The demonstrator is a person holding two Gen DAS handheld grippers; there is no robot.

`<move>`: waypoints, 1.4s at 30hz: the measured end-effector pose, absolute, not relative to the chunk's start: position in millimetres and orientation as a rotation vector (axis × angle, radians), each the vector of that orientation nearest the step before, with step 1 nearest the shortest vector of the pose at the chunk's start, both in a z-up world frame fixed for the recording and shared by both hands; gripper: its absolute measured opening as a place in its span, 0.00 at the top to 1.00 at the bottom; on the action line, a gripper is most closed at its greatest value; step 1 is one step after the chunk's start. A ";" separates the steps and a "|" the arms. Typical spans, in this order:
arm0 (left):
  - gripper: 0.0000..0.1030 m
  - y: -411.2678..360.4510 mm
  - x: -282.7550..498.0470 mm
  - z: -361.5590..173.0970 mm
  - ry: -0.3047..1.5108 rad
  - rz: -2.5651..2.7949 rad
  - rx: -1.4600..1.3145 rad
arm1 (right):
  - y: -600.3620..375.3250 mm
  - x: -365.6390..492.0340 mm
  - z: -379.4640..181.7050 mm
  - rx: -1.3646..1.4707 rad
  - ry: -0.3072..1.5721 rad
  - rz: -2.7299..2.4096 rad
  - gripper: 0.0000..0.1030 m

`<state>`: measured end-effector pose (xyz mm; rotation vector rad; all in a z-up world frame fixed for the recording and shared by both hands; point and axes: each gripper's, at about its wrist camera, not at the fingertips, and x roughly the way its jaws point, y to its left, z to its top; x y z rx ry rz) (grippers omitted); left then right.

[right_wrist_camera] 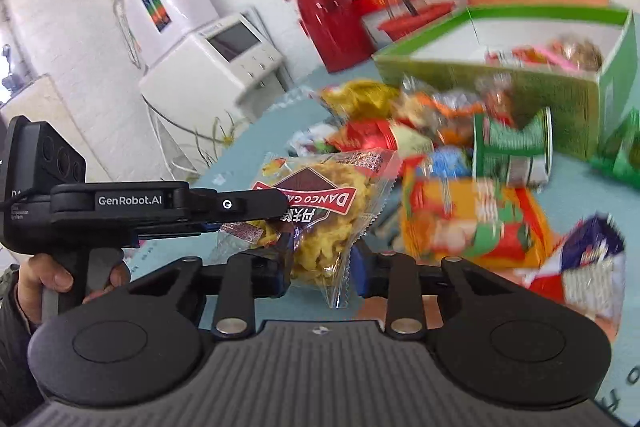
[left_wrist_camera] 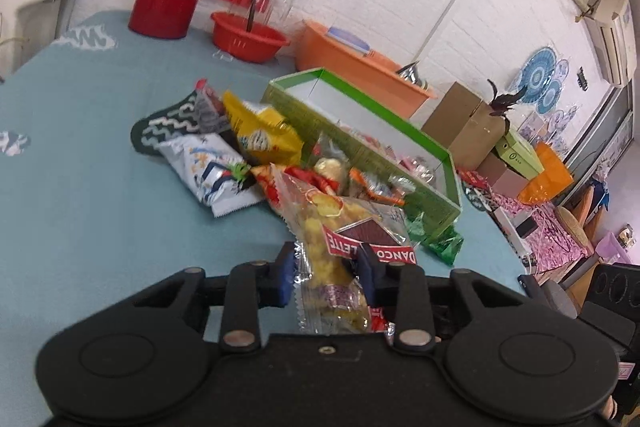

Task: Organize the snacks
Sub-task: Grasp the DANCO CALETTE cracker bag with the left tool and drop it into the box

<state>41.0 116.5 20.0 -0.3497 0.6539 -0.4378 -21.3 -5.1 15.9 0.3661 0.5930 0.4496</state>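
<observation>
Claw [left_wrist_camera: 326,269] clamps snack packet [left_wrist_camera: 320,227]; green box [left_wrist_camera: 436,205] holds snacks.

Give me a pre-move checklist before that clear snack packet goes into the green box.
1. Left tool gripping the packet: ok, pinched between both fingers.
2. Right tool also on the packet: cannot tell; its fingers flank it, contact unclear.
3. Packet lifted off the pile: ok.
4. Green box open: ok, no lid.
5. Room in the box: ok, the near end shows bare floor; snacks sit at the other end.
6. Path to the box: cannot tell; the right wrist view is blurred.
</observation>
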 end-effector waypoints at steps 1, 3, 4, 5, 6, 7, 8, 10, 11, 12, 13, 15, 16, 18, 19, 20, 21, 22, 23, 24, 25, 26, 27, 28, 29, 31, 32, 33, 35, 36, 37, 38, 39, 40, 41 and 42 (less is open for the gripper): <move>0.70 112.2 41.9 29.5 0.626 -0.446 -0.339 | -7.6 -21.8 22.4 0.359 0.567 0.449 0.48; 0.70 104.0 47.9 43.4 0.585 -0.465 -0.327 | -15.0 -19.2 35.7 0.349 0.515 0.443 0.48; 0.69 99.8 52.3 48.9 0.570 -0.474 -0.328 | -19.7 -17.3 40.9 0.349 0.494 0.436 0.48; 0.69 93.9 59.1 54.3 0.554 -0.487 -0.329 | -24.9 -15.0 45.7 0.348 0.474 0.426 0.48; 0.69 89.3 64.4 57.7 0.544 -0.496 -0.331 | -29.4 -11.0 51.2 0.345 0.454 0.411 0.48; 0.69 82.9 72.4 61.1 0.532 -0.506 -0.330 | -34.1 -7.8 55.1 0.337 0.435 0.394 0.48; 0.69 76.9 79.7 63.7 0.522 -0.515 -0.328 | -38.4 -4.5 58.6 0.328 0.417 0.379 0.48; 0.70 65.9 95.1 67.8 0.511 -0.530 -0.321 | -47.3 4.4 63.5 0.308 0.387 0.341 0.48; 0.70 60.5 103.9 68.9 0.507 -0.537 -0.318 | -51.6 8.9 65.3 0.301 0.377 0.328 0.48; 0.70 56.7 110.6 69.6 0.505 -0.544 -0.318 | -56.7 14.3 67.0 0.296 0.366 0.314 0.48; 0.70 52.1 120.0 69.4 0.505 -0.552 -0.323 | -62.8 19.9 67.9 0.293 0.358 0.300 0.48; 0.70 43.6 137.4 68.7 0.512 -0.564 -0.336 | -74.4 31.8 67.9 0.298 0.351 0.278 0.49; 0.70 39.3 145.8 67.7 0.516 -0.571 -0.338 | -79.5 37.4 67.2 0.301 0.350 0.268 0.49; 0.70 31.9 162.0 65.2 0.526 -0.580 -0.340 | -89.2 49.0 65.2 0.300 0.348 0.248 0.50; 0.70 27.9 170.3 63.8 0.533 -0.584 -0.340 | -93.4 54.3 63.7 0.304 0.349 0.239 0.50; 0.70 24.2 178.1 62.5 0.538 -0.588 -0.336 | -97.1 59.4 61.9 0.307 0.352 0.231 0.50; 0.70 21.2 184.5 61.0 0.542 -0.590 -0.333 | -101.3 64.2 59.5 0.312 0.355 0.223 0.50; 0.70 17.4 192.3 59.7 0.548 -0.591 -0.332 | -104.8 68.7 57.4 0.318 0.358 0.216 0.50; 0.70 14.5 199.3 57.4 0.556 -0.592 -0.332 | -108.0 73.7 54.7 0.323 0.362 0.210 0.50; 0.70 12.6 206.4 54.6 0.565 -0.593 -0.332 | -110.4 78.7 51.9 0.326 0.367 0.204 0.50; 0.70 10.4 213.2 52.1 0.573 -0.592 -0.332 | -113.0 83.7 49.0 0.329 0.373 0.199 0.50; 0.70 8.6 218.2 49.8 0.580 -0.590 -0.330 | -115.2 88.5 46.0 0.333 0.380 0.196 0.50; 0.70 7.2 224.3 46.5 0.587 -0.587 -0.326 | -117.7 93.5 42.5 0.339 0.389 0.193 0.50; 0.70 5.8 229.1 43.6 0.594 -0.583 -0.323 | -119.3 98.1 39.7 0.342 0.399 0.190 0.50; 0.69 5.1 233.6 40.0 0.603 -0.579 -0.323 | -120.4 102.3 36.6 0.342 0.407 0.188 0.50; 0.69 4.1 242.4 32.7 0.617 -0.568 -0.324 | -120.6 109.6 31.5 0.336 0.421 0.183 0.50; 0.69 3.8 245.7 30.1 0.622 -0.562 -0.324 | -119.9 113.6 28.7 0.333 0.429 0.178 0.50; 0.69 4.4 249.0 26.8 0.627 -0.553 -0.326 | -119.4 117.7 26.0 0.332 0.437 0.175 0.49; 0.40 6.0 251.5 22.8 0.629 -0.521 -0.327 | -117.4 125.8 20.2 0.322 0.458 0.184 0.39; 0.07 7.0 250.8 22.2 0.623 -0.506 -0.328 | -116.2 129.3 18.0 0.310 0.479 0.191 0.35; 0.00 7.9 248.0 22.5 0.613 -0.500 -0.323 | -114.7 130.4 16.6 0.295 0.489 0.191 0.16; 0.00 8.5 243.9 23.7 0.604 -0.501 -0.310 | -113.9 129.2 16.0 0.277 0.484 0.180 0.00; 0.00 8.5 240.5 25.5 0.598 -0.509 -0.294 | -113.0 125.0 16.6 0.254 0.457 0.168 0.00; 0.00 8.8 235.7 28.0 0.591 -0.513 -0.280 | -112.7 120.8 18.0 0.230 0.432 0.163 0.00; 0.00 8.3 230.8 30.8 0.579 -0.506 -0.270 | -112.8 116.9 20.2 0.208 0.414 0.161 0.00; 0.00 8.9 224.9 34.5 0.563 -0.491 -0.264 | -114.1 113.6 23.3 0.192 0.401 0.158 0.00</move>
